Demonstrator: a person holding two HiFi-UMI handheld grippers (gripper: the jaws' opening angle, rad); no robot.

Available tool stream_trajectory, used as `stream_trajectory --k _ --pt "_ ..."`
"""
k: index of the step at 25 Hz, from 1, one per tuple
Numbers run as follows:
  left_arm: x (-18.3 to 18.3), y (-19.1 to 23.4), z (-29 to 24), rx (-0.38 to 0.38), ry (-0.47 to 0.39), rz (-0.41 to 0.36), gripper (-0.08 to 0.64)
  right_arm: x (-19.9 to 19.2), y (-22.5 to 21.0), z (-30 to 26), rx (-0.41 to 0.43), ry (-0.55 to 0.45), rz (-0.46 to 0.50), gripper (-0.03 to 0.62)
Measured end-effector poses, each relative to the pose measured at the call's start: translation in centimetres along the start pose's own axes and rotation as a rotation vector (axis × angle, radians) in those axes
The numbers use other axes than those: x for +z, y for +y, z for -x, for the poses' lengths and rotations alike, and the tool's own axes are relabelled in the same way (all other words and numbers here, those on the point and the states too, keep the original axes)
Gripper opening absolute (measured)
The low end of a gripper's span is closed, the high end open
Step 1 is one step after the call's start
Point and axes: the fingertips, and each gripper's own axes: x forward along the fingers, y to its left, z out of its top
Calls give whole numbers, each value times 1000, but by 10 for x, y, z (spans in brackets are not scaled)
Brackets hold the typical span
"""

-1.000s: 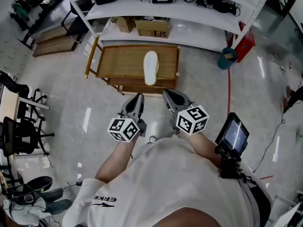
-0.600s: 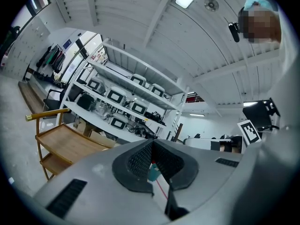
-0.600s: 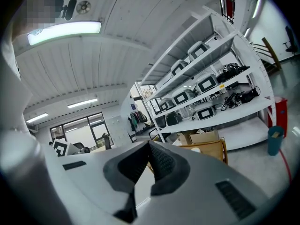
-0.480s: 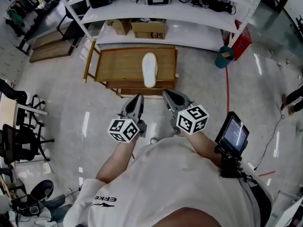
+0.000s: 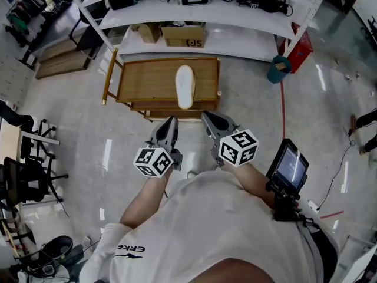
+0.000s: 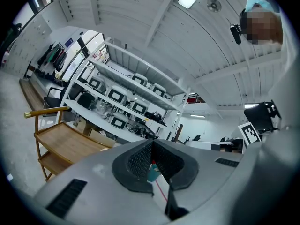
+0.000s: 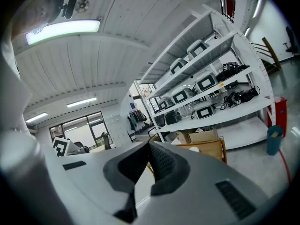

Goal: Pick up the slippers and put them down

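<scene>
One white slipper (image 5: 185, 86) lies lengthwise on the top of a low wooden cart (image 5: 147, 78) in front of me. My left gripper (image 5: 171, 121) and right gripper (image 5: 205, 117) are held side by side just short of the cart's near edge, pointing roughly level at it. Both are shut and hold nothing. In the left gripper view the jaws (image 6: 151, 144) meet at their tips, with the cart (image 6: 65, 142) to their left. In the right gripper view the shut jaws (image 7: 149, 144) hide most of the cart (image 7: 208, 149). I see no second slipper.
A white shelving rack (image 5: 194, 37) with cardboard boxes (image 5: 182, 36) and equipment stands behind the cart. A teal bin (image 5: 278, 72) and a red item (image 5: 301, 50) are at the right. Black chairs (image 5: 23, 175) stand left. A small screen (image 5: 288, 168) hangs by my right arm.
Both grippers and the slipper have kept their places. The head view has drifted slightly, and a person's legs at the right edge have moved.
</scene>
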Motion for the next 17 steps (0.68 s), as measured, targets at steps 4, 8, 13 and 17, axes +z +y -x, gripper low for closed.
stream_trajectory --k 4,8,13,17 --pt "-2 -4 -5 -10 5 2 3 0 -3 4 -5 1 4 5" --pt "-7 -11 -11 -14 4 6 3 0 -9 10 -9 1 5 5" --pt "-10 -20 -14 -18 8 6 3 3 -12 17 -7 0 10 5" --pt "-14 -24 -16 -9 6 5 3 1 -17 22 1 1 11 5"
